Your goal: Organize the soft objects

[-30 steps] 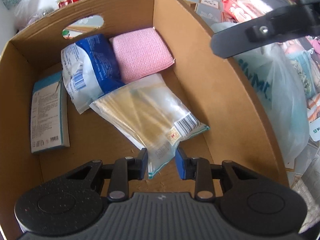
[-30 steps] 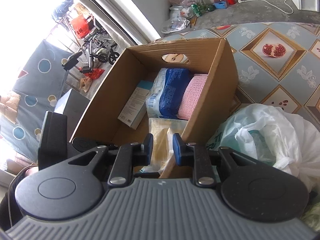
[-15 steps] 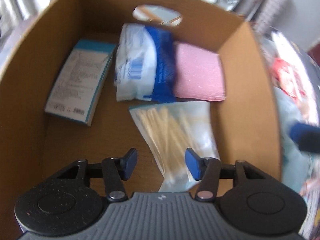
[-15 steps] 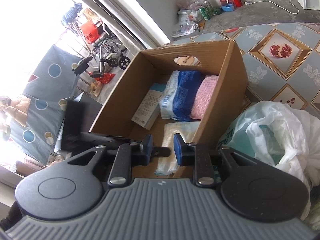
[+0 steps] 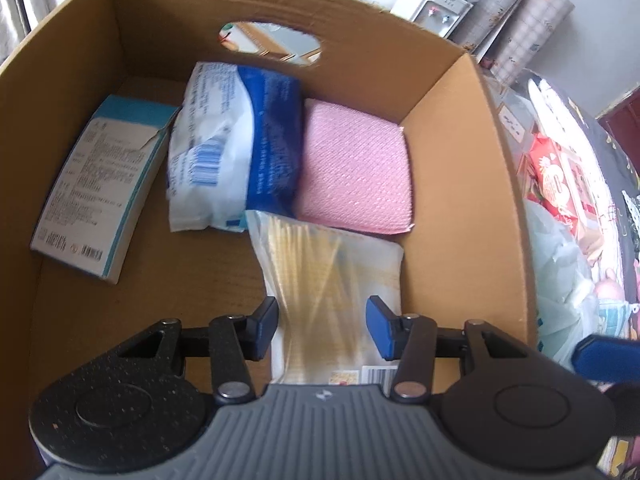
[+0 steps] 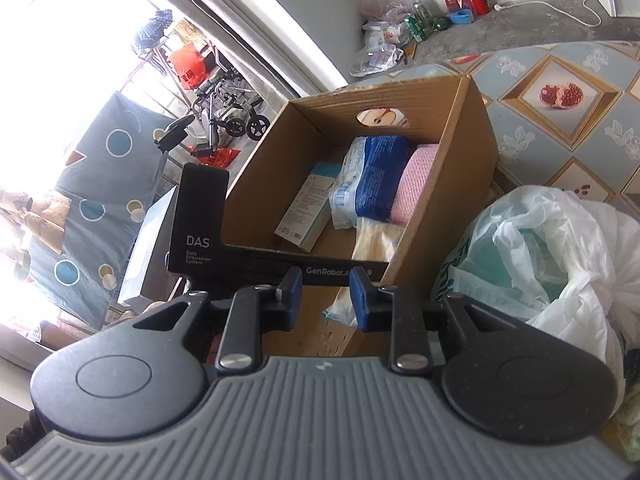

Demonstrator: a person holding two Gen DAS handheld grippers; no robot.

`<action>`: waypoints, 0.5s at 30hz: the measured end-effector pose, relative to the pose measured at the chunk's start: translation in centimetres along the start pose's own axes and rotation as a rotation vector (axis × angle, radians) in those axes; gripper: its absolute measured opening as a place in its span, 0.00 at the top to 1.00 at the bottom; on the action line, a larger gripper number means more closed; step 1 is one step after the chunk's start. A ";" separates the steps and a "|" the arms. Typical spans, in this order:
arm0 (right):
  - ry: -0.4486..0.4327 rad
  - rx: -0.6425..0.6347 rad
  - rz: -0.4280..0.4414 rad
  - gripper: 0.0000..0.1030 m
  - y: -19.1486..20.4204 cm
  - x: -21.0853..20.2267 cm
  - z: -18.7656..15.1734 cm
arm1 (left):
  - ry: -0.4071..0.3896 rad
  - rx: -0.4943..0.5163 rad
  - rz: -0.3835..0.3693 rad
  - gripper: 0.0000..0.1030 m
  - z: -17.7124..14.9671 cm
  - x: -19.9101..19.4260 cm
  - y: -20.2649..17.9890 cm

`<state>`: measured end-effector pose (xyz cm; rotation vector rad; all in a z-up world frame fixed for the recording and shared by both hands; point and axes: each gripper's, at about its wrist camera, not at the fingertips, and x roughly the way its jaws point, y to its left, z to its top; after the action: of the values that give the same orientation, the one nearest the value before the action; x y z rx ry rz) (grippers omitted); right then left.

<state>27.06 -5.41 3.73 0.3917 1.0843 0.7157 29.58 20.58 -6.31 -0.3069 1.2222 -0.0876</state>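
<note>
The step in hand looks like a release. The left gripper (image 5: 322,328) hangs over the cardboard box (image 5: 456,152), and its fingers have just been opening: they stand apart on either side of the clear bag of yellow sticks (image 5: 332,272) without pressing it. That bag lies flat on the box floor at lower centre of the left wrist view, against the box's right wall. Above it in the frame the pink cloth pack (image 5: 356,172) and the blue-and-white soft pack (image 5: 236,152) lie side by side along the far wall, and a teal-edged carton (image 5: 96,192) lies at the left.

The right gripper (image 6: 325,296) hovers at the near right corner of the box, fingers a little apart and empty; they have just been opening slightly. Just beside it, at lower right of the right wrist view, sits a white plastic bag (image 6: 540,248), which probably holds what is still to be sorted. The next move likely calls for lifting the left gripper clear of the box and sending a gripper to that bag.

The box stands on a desk under a patterned cloth with fruit pictures (image 6: 560,96). Upper left is a bright window with a wheeled frame (image 6: 224,108) outside; bottles and bags (image 6: 420,20) line the far wall.
</note>
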 end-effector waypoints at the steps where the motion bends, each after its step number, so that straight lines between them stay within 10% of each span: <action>1: 0.002 0.001 0.001 0.75 0.0 0.0 -0.1 | -0.003 0.006 0.000 0.49 -0.1 -0.1 -0.2; 15: -0.051 -0.008 0.034 0.70 -0.2 -1.9 -1.0 | -0.100 -0.114 0.127 0.41 -2.3 -7.4 4.3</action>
<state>25.67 -6.93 4.43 0.4205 1.0281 0.7365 24.51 25.95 -1.48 -0.3288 1.1464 0.1063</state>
